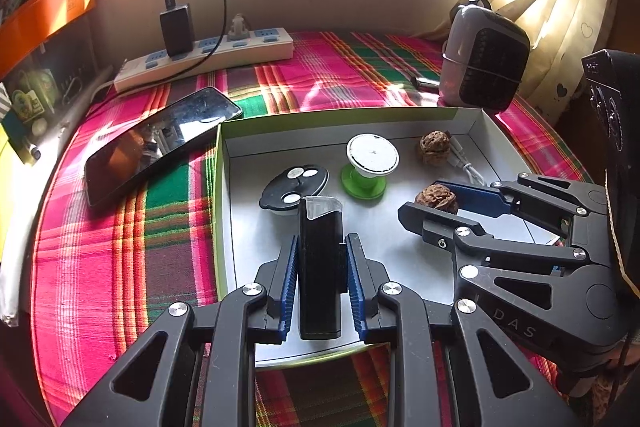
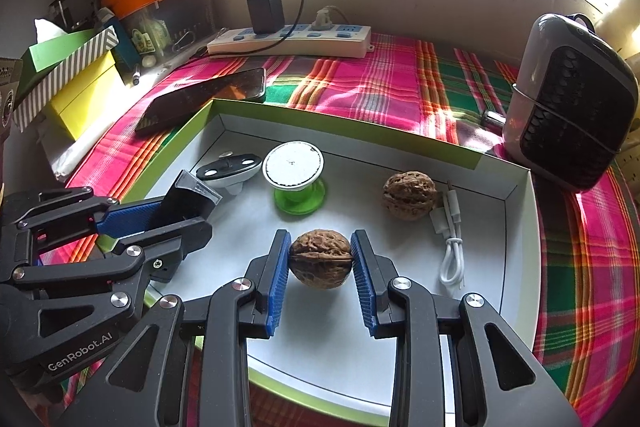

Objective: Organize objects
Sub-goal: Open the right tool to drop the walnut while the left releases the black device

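On the plaid cloth (image 2: 380,83), a shallow white tray with green rim (image 2: 404,135) holds the lot.

Left gripper (image 1: 320,251): angled steeply down over the tray's near-left part, blue pads (image 1: 290,279) clamped narrow on a black rectangular case with a clear end (image 1: 320,267), held lengthwise between them. Side plate, seen from the right wrist view, reads "GenRobot.AI".

Right gripper (image 2: 320,259): angled down likewise over the tray's near middle, ribbed pads (image 2: 280,279) pressed against both sides of a walnut (image 2: 320,259); whether it is lifted or resting on the tray floor cannot be told. Body lettering, seen from the left wrist view, reads "DAS".

Tray contents, loose: second walnut (image 2: 409,195), far right; white cable (image 2: 450,243), coiled beside it; green-and-white spool (image 2: 294,175), centre; black oval piece with white dots (image 1: 294,187), far left.

Outside the tray: dark phone (image 1: 160,143), touching the far-left corner; white power strip (image 2: 288,41) with black charger (image 2: 266,11), far side; grey heater (image 2: 568,107), far right. Other labels too small to read.
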`<action>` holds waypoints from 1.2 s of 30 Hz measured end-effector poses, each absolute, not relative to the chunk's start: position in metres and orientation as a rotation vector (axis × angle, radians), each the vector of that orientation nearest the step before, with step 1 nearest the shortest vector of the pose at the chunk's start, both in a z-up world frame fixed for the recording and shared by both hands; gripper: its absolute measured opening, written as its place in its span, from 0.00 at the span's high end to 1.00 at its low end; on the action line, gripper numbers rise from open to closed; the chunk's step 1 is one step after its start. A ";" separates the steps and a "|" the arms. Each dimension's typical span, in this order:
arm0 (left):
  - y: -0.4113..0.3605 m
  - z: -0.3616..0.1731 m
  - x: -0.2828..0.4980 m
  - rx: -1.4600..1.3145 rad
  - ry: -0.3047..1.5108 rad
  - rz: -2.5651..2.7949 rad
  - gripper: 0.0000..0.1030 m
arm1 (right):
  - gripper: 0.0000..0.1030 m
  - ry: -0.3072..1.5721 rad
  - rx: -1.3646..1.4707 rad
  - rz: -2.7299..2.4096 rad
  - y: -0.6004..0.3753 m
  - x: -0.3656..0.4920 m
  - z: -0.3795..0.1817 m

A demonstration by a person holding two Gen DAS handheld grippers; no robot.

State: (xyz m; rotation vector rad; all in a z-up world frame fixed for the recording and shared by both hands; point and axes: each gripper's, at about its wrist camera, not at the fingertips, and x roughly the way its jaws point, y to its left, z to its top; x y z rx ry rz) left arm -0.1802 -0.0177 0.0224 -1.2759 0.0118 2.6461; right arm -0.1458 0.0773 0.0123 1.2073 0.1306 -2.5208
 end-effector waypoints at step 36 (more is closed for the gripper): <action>-0.016 0.017 -0.180 -1.317 0.013 2.659 0.75 | 0.65 0.174 1.194 -2.538 0.072 -0.140 0.010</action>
